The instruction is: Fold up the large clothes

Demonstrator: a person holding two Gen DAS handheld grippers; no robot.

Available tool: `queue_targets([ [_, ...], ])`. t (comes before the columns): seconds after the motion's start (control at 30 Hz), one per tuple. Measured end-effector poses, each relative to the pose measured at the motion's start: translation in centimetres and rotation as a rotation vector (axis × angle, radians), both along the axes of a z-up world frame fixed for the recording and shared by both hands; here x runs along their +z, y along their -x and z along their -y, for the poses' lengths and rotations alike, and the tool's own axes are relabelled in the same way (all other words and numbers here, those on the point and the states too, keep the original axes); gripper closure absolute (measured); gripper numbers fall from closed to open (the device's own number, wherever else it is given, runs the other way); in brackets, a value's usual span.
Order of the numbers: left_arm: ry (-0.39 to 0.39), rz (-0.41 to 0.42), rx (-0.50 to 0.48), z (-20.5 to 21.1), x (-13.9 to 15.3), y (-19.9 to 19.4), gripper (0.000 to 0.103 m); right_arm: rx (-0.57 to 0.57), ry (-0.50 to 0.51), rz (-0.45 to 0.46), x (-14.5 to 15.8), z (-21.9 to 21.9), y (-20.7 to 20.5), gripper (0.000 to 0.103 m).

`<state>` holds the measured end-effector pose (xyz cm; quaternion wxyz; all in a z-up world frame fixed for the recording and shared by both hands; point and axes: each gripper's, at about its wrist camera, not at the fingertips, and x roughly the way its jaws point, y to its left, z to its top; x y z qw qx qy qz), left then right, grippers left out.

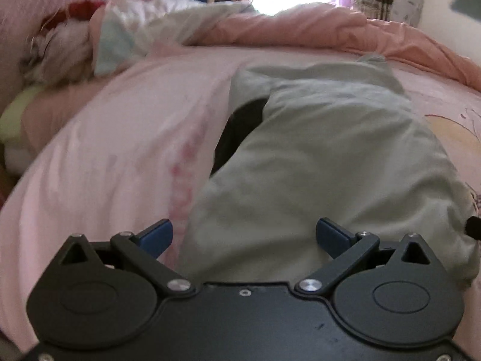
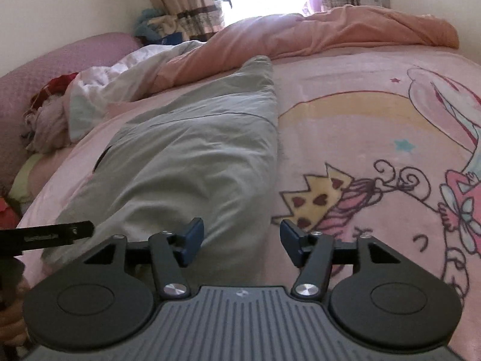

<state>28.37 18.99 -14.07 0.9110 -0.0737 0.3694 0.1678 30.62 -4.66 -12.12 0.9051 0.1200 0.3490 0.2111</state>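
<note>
Grey-green garment (image 1: 324,156) lies lengthwise on the bed, on the pink cartoon blanket (image 2: 375,156), folded into a long narrow shape that tapers toward the far end near the window. A dark opening shows along its left edge in the left wrist view; in the right wrist view (image 2: 192,156) a thin seam line and a small dark slit are visible on the upper layer.

Left claw (image 1: 243,236): jaws spread wide, nothing between them. The near end of the garment fills the gap ahead of the blue fingertips (image 1: 157,234); whether they touch the cloth, cannot tell.

Right claw (image 2: 242,240): jaws moderately apart, empty. Its left fingertip sits over the garment's near right edge, its right fingertip over bare blanket; the garment's right border runs just ahead of the gap.

The left tool's black edge (image 2: 45,236) shows at the left of the right wrist view, near the garment's near left corner.

Beyond: a rumpled salmon duvet (image 2: 345,30) across the far side of the bed, a white and pale-blue bundle of cloth (image 1: 144,30) to its left, a pink headboard (image 2: 54,63), curtains (image 2: 186,3) flanking a bright window.
</note>
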Motion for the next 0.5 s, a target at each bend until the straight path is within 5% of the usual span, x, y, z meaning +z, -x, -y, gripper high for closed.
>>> queue_targets([
  [0.07,0.004,0.003,-0.001,0.2,-0.2,1.4,0.000,0.039,0.025,-0.002,0.3,-0.9,0.3,0.035],
  [0.1,0.001,0.006,-0.011,0.2,-0.3,1.8,0.000,0.065,0.038,-0.006,0.2,-1.5,0.5,0.057],
  [0.23,0.012,0.021,-0.064,0.6,-0.4,1.6,0.066,0.056,0.205,0.102,0.4,-3.9,2.2,0.083],
  [0.3,-0.058,0.001,-0.061,1.0,0.2,1.7,0.083,0.052,0.235,0.118,1.4,-3.7,3.0,0.103],
  [0.33,-0.060,-0.011,-0.066,0.8,0.4,1.8,0.091,0.049,0.250,0.112,2.1,-3.4,3.2,0.103],
  [0.5,-0.099,-0.029,-0.104,0.9,0.3,2.0,0.090,0.041,0.248,0.061,1.7,-2.9,2.3,0.103],
])
